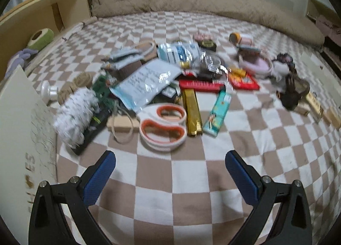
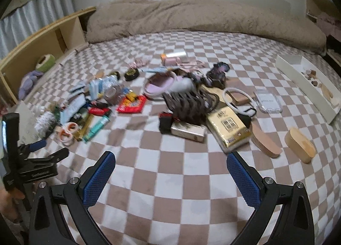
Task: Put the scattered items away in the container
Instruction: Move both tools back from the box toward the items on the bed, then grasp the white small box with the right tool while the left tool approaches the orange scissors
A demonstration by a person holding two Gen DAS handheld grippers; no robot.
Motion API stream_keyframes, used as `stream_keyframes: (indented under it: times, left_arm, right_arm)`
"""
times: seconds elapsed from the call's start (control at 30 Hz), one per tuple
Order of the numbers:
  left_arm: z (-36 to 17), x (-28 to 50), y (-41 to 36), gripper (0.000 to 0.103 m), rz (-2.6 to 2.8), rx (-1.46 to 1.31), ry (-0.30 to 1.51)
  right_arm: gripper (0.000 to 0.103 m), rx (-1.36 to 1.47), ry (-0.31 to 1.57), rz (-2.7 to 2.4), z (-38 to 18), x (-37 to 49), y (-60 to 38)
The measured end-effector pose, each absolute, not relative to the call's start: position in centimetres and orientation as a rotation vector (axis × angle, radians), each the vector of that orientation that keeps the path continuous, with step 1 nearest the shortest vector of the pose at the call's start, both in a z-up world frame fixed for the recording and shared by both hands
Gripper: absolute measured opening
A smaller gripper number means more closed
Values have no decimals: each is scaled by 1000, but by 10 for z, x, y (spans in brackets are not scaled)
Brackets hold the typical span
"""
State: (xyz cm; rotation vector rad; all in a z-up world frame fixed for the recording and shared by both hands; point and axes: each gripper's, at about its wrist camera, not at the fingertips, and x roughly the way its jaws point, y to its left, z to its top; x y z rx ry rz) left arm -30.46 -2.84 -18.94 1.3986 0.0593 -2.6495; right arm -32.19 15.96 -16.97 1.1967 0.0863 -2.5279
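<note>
Scattered items lie in a heap on a checked bedspread (image 1: 191, 181). In the left wrist view my left gripper (image 1: 170, 172) is open, just short of orange-and-white scissors (image 1: 162, 125), a gold bar (image 1: 192, 113) and a teal packet (image 1: 217, 113). In the right wrist view my right gripper (image 2: 170, 172) is open and empty over bare bedspread, in front of a gold box (image 2: 187, 131) and a gold packet (image 2: 229, 125). A long white box (image 2: 298, 79) at the right holds small wooden pieces. The left gripper (image 2: 54, 149) shows at the left edge.
A white board with lettering (image 1: 19, 117) stands at the left. Two oval wooden pieces (image 2: 266, 140) (image 2: 300, 148) lie near the white box. A brown duvet (image 2: 191, 15) runs along the far side. A wooden headboard shelf (image 2: 42, 38) is far left.
</note>
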Motion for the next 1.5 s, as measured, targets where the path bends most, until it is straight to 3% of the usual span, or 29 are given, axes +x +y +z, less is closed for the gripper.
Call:
stream_keyframes:
  times: [0.3,0.67,0.97,1.07,1.43,1.5]
  left_arm:
    - [-216,-312,-29,103,-2613,1498,53]
    - [-225,-312,-22,103,-2626,1471,-41]
    - [-223,-323,-28,103,-2623,1462,31]
    - [-221,-329,-31,103,-2627,1459,72]
    - [-215,-341,-45,63,-2602,1365,196]
    - [-214,-341,-46,60,-2607,1365,196]
  right_arm:
    - [103,1285,188,-2562,-200,-334,166]
    - [103,1327,162,-2542,-222,-345,156]
    - [103,1438,302,-2520,-247,-354,140]
    - [103,1451,274,-2504,-251,-357,143]
    - [103,1380,244,-2522,-257,-354,150]
    - [103,1382,227,-2519,-257,-357,151]
